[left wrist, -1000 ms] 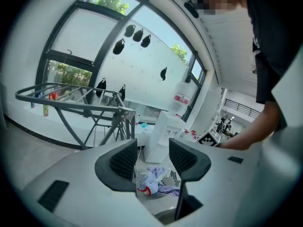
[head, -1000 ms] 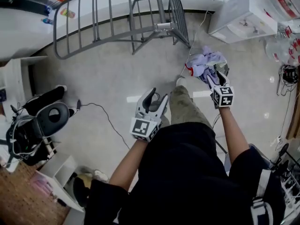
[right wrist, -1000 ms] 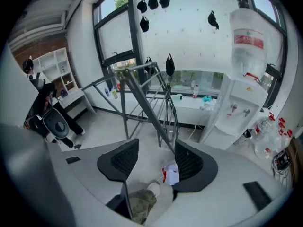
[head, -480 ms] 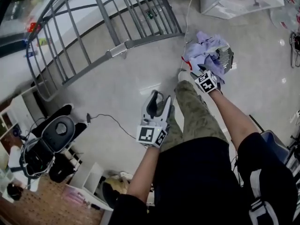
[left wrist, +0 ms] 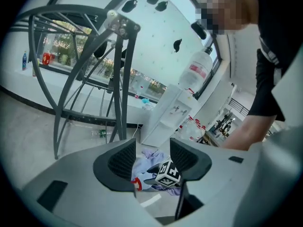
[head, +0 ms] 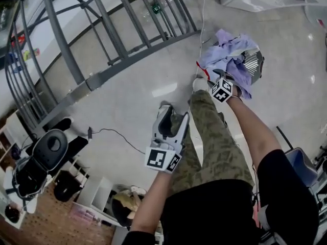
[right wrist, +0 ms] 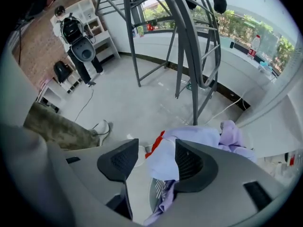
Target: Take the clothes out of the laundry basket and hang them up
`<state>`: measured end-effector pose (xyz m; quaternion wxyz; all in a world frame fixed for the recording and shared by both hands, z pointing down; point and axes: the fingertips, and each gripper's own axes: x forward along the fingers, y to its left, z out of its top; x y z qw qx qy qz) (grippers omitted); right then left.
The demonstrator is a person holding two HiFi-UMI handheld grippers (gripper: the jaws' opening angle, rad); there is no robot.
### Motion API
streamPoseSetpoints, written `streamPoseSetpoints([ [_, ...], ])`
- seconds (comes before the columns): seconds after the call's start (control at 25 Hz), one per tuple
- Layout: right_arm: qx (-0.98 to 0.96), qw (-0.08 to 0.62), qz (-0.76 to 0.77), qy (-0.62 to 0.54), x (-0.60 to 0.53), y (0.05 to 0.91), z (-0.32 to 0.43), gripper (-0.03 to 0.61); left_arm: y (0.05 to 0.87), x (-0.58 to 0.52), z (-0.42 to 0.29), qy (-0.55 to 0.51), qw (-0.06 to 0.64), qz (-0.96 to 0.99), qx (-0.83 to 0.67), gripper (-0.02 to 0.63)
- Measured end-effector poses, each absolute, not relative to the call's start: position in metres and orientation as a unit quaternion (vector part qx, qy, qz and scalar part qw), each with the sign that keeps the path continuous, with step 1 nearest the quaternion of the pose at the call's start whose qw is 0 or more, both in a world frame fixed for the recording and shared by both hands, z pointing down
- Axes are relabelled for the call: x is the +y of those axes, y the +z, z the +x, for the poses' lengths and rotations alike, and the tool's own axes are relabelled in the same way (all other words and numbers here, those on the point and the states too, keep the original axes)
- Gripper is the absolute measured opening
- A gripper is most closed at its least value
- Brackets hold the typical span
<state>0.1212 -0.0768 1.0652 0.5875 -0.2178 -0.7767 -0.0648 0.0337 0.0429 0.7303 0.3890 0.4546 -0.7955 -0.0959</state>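
Lavender and pale-blue crumpled clothes (head: 227, 52) heaped in slatted grey laundry basket (head: 255, 63) | just below right gripper (right wrist: 151, 162), jaws spread, cloth under the gap, not pinched | right nearer; left gripper (head: 172, 120) well back, jaws just widened, empty | vs earlier: right has dropped to pile

black chair (head: 48, 149), floor cable (head: 120, 135), water dispenser (left wrist: 166, 118)

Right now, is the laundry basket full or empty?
Full: lilac and pale-blue clothes heap above the slatted rim of the laundry basket and spill over its side.
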Motion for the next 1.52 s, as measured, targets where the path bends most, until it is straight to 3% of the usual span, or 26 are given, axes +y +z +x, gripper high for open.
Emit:
streamPoseSetpoints([
  [0.72,-0.728,0.613,-0.266,-0.156,-0.071,1.143,0.135,0.210,0.792,0.054,0.056,-0.082,0.426,0.423,-0.796,0.219],
  [0.88,-0.716,0.609,-0.268,-0.210,-0.079,1.144,0.129,0.122,0.797,0.053,0.054,-0.085,0.430,0.418,-0.796,0.219],
  [0.92,-0.717,0.609,-0.264,-0.212,-0.082,1.143,0.128,0.081,0.797,0.052,0.056,-0.087,0.430,0.418,-0.795,0.218],
  [1.08,-0.734,0.606,-0.249,-0.180,-0.090,1.129,0.130,0.021,0.792,0.047,0.062,-0.088,0.424,0.433,-0.791,0.218],
  [1.52,-0.810,0.540,-0.198,-0.115,-0.111,1.036,0.125,0.014,0.780,0.068,0.062,-0.066,0.418,0.456,-0.783,0.219],
])
